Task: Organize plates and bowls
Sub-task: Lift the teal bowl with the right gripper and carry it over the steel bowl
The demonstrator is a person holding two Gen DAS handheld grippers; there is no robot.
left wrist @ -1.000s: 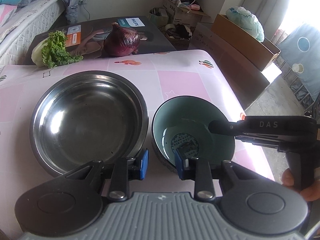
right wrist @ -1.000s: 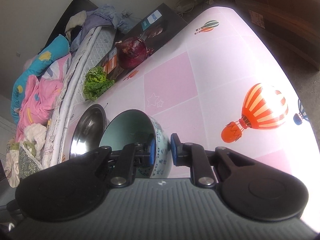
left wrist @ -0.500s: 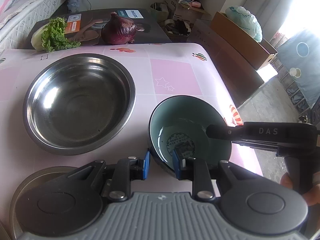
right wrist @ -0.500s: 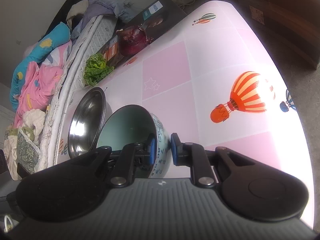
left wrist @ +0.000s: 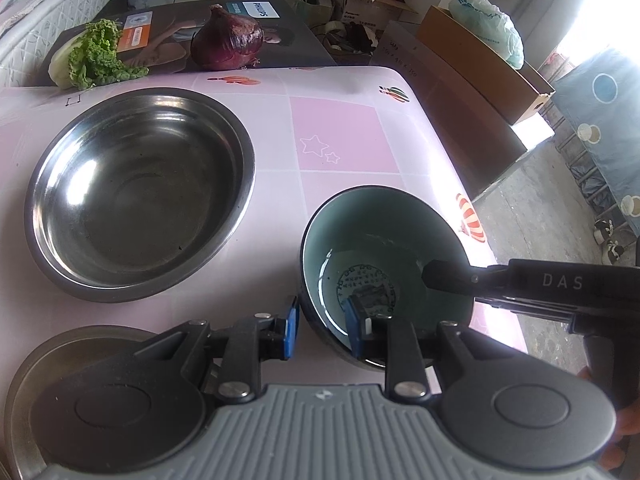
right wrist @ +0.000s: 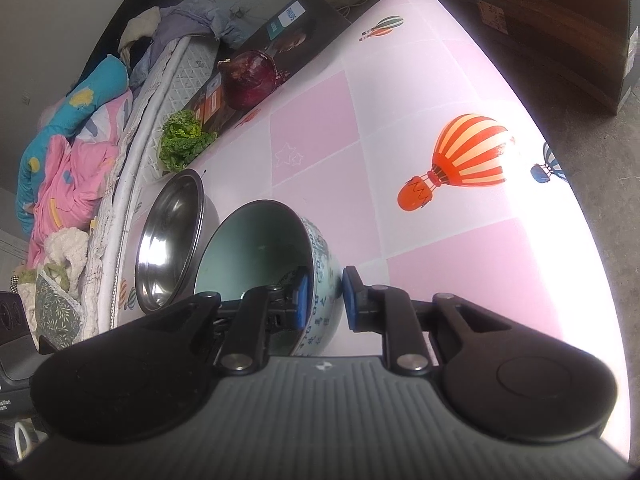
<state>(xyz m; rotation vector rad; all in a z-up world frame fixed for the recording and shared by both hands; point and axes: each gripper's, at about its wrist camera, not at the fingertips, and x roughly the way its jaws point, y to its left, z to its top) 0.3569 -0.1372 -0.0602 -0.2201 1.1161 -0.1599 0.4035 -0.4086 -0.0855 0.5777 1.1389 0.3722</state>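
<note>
**Pink tablecloth, glazed bowl pinched at two points of its rim**

Pink checked cloth with balloon prints covers the table [left wrist: 336,136], and the work sits at its near right corner.

The left gripper [left wrist: 322,328] is clamped over the near rim of the ceramic bowl [left wrist: 380,248]: one blue pad [left wrist: 290,330] lies against the outer wall, the other inside on the teal glaze. The right gripper [right wrist: 324,300] straddles the rim at the bowl's right side. Its jaws have just been opening, with the patterned wall between them, and the outer pad looks a sliver clear of it, so the hold there seems let go.

The bowl is just right of the large steel bowl [left wrist: 140,192] and apart from it; whether its foot rests fully on the cloth I cannot tell. A metal plate [left wrist: 24,380] shows partly under the left gripper.

Judging by its look, the bowl is stiff, fairly heavy for its size and chippable, and its glaze is slick under rubber pads. A single rim pinch would let it swing, so the best hold is deep over the rim with the pads flat on the wall — or two opposite holds. It should be set down gently.
</note>
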